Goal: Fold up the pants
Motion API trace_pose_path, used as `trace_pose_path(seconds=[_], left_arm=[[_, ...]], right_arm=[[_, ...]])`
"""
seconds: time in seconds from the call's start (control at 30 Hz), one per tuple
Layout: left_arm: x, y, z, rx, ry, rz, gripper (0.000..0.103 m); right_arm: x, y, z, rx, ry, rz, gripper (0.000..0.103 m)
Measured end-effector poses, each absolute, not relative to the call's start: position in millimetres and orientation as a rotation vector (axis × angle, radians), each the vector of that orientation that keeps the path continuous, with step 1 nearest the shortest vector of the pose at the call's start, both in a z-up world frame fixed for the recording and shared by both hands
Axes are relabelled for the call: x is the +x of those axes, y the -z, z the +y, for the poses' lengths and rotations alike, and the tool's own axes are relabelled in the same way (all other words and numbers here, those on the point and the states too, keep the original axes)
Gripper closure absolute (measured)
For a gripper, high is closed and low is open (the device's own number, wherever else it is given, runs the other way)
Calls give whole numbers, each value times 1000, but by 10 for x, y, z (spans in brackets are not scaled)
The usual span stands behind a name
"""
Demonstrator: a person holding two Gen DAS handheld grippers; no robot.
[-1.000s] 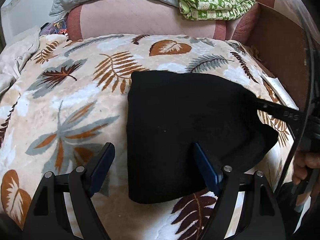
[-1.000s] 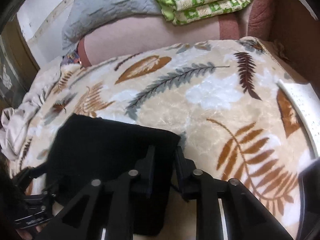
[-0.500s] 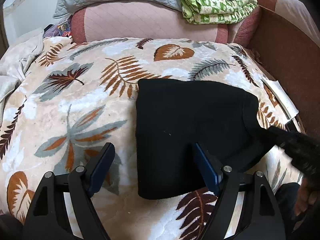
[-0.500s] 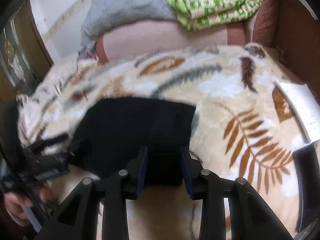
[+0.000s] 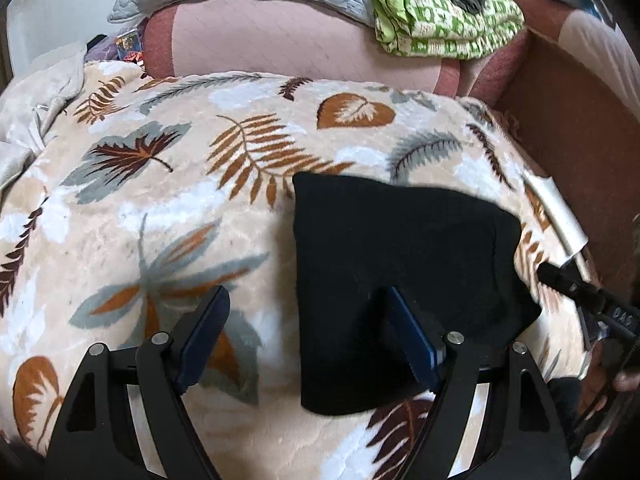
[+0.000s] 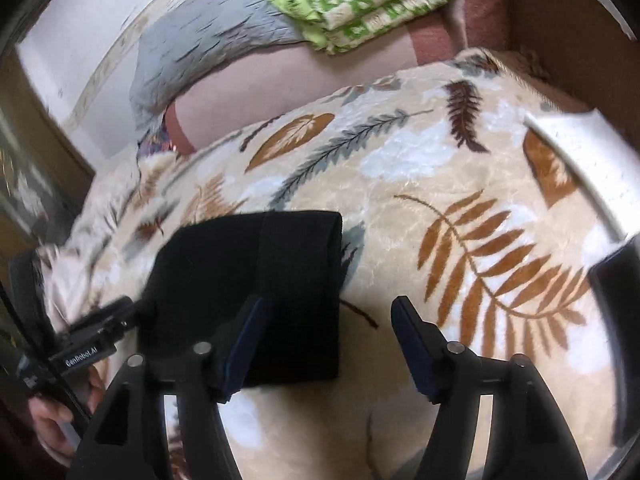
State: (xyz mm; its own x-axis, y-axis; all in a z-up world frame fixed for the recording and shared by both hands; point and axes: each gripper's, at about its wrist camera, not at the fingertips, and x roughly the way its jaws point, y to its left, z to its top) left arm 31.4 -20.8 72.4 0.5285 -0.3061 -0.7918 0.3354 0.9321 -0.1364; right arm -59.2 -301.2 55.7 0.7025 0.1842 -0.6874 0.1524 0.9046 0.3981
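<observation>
I hold both tools above the bed. The black pants (image 5: 400,264) lie folded into a compact, roughly rectangular bundle on the leaf-print blanket (image 5: 168,208), toward the right side of the bed near the brown wooden side board (image 5: 568,128).

The left gripper (image 5: 306,332) has its jaws wide apart with nothing pressed between them. Its right finger overlaps the near edge of the bundle in the left wrist view and its left finger is over bare blanket, so the tool straddles the bundle's left edge without gripping it.

The right gripper (image 6: 326,340) has just been opening its jaws. They now stand apart with only blanket between them, and the bundle's right edge sits under the left finger. I judge this to be a release after setting down the last fold: the cloth lies flat and holds its shape unaided.

Orientation of the pants: in the left wrist view the long axis appears to run from the near edge of the bed toward the pink headboard cushion (image 5: 280,44), with the far edge straight and the right near corner rounded. In the right wrist view a darker band (image 6: 296,276), probably a folded-over layer, runs along the right side, parallel to that axis. I cannot tell which end holds the waistband.

The fold looks complete or nearly so.
</observation>
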Motion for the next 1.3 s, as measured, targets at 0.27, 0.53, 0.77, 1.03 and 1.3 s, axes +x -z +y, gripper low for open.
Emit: trace_pose_path(seconds=[0.27,0.53,0.77,1.03,1.3], left_arm=[[574,-552,-201,-51,467,1024,17],[612,-436,-335,-30,527,1039,16],[651,-321,-420,-48,536,1055,4],[580,-307,-472,-70,562,1039,31],[530,-596,-369,-42,537,993,62]], right_arm=[[-302,-315,-2977,512,-74,852,33],[-173,-151,-2906,538,-154,847,23],[-128,-128,-2851,520,-166,822,22],[-177,-213,-2820,493,-207,800,62],[-232,-609,-2668,443,-251,737,67]])
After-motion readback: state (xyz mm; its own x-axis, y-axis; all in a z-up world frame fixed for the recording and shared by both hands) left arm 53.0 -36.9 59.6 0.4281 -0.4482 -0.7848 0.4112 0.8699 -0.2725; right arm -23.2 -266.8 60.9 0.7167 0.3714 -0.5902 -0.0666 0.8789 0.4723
